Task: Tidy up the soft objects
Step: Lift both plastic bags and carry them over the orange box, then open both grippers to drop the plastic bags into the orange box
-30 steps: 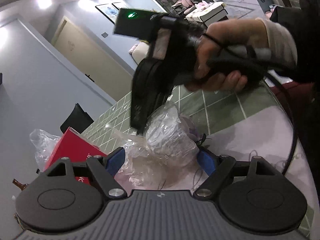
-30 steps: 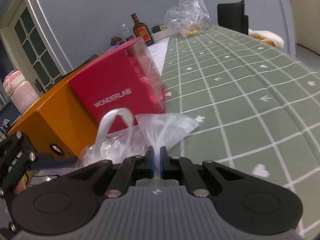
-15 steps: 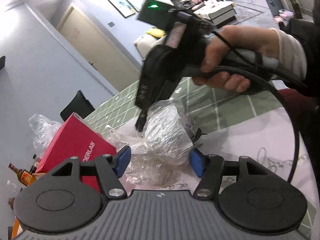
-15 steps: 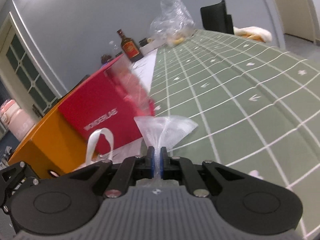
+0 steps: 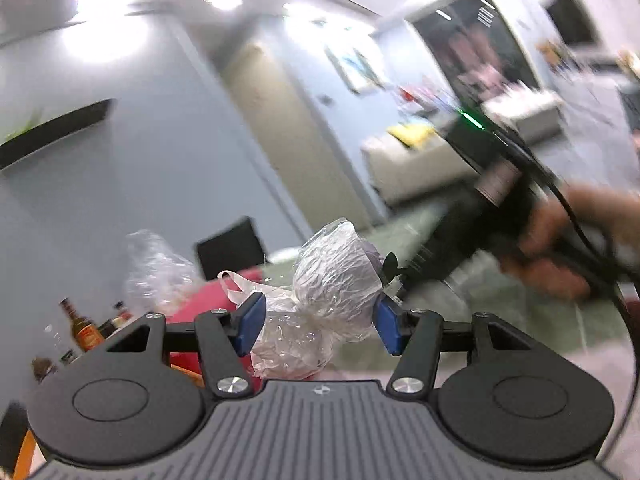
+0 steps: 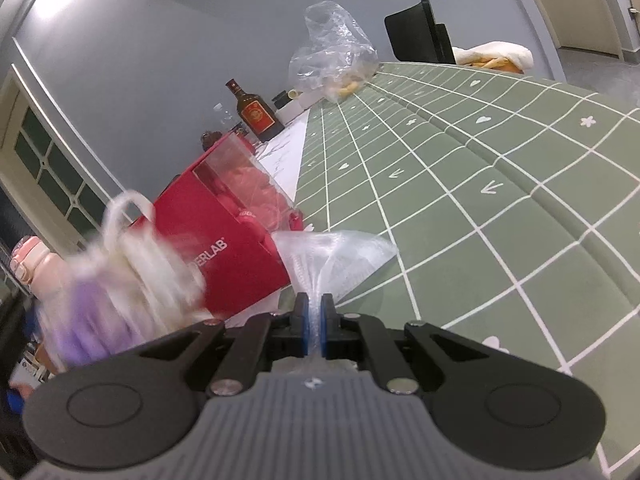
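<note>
Item: crumpled clear plastic bag (image 5: 332, 304) with a soft bundle inside, pale with a purple tinge.

Location: raised clear of the green checked tablecloth (image 6: 500, 168); a second earlier it is seen lying low on the table, so a lift is recorded. A red box (image 6: 224, 248) stands just beside it, an amber bottle (image 6: 254, 112) further back.

Left gripper (image 5: 320, 322): the jaws have just been closing, from wide a second ago to roughly half open now. The bundle sits between the blue pads (image 5: 250, 322), and both appear to press its sides; a hold on the bag is judged.

Right gripper (image 6: 315, 320): jaws closed, unchanged, with a fanned edge of the bag's film (image 6: 332, 256) pinched between them. The hand (image 5: 560, 252) carrying it is blurred in the left view.

Change and meaning: the bag is now gripped at two places and off the table. The pick-up stage is judged complete; carrying to a storage place is not yet done. The destination cannot be told.
</note>
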`<state>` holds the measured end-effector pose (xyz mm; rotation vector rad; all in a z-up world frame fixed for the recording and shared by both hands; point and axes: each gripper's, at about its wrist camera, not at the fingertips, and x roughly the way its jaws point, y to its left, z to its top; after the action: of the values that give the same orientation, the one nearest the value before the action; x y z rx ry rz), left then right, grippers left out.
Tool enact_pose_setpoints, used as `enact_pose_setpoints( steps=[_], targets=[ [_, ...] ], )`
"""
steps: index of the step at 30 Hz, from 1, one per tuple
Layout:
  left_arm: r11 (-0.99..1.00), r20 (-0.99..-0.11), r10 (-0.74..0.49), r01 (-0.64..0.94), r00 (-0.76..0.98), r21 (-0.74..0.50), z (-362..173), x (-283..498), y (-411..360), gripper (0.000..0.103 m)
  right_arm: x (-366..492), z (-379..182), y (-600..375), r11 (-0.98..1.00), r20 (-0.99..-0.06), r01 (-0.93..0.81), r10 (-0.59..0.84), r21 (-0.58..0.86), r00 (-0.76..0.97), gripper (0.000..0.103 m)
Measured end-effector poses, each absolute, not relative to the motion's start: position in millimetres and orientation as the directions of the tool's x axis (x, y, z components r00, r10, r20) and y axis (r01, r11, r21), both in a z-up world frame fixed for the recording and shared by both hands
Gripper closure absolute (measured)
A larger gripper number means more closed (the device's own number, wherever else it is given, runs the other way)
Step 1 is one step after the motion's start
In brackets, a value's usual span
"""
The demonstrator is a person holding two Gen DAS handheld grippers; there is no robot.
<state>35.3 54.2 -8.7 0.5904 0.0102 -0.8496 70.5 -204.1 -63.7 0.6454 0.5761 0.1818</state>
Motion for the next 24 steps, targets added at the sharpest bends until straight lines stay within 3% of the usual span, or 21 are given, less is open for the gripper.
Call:
enact_pose_setpoints(
  steps=[9, 12, 18, 24],
  targets=[
    [0.797, -0.008, -0.549, 0.527, 0.836, 0.295, 21.2, 51.0, 74.6, 0.038, 58.9, -60.2, -203.6, 0.798, -0.417, 0.0, 0.315, 0.603, 0.853, 0.101],
    [0.863, 0.028, -0.474, 0.458, 0.88, 0.214, 31.1, 58.5, 86.4, 0.038, 52.2, -54.8, -199.3, 0.802, -0.415, -0.002, 0.311, 0.598, 0.855, 0.101],
    [0.944, 0.003, -0.306, 0.303, 0.952, 0.127, 44.1, 85.5, 99.1, 0.038, 26.1, 3.2, -178.3, 0.849, -0.302, -0.11, 0.302, 0.517, 0.904, 0.101],
    [0.975, -0.089, -0.205, 0.212, 0.975, 0.071, 46.9, 107.5, 101.2, 0.038, 30.6, 72.7, -124.2, 0.892, -0.21, -0.286, 0.372, 0.351, 0.904, 0.101]
  ],
)
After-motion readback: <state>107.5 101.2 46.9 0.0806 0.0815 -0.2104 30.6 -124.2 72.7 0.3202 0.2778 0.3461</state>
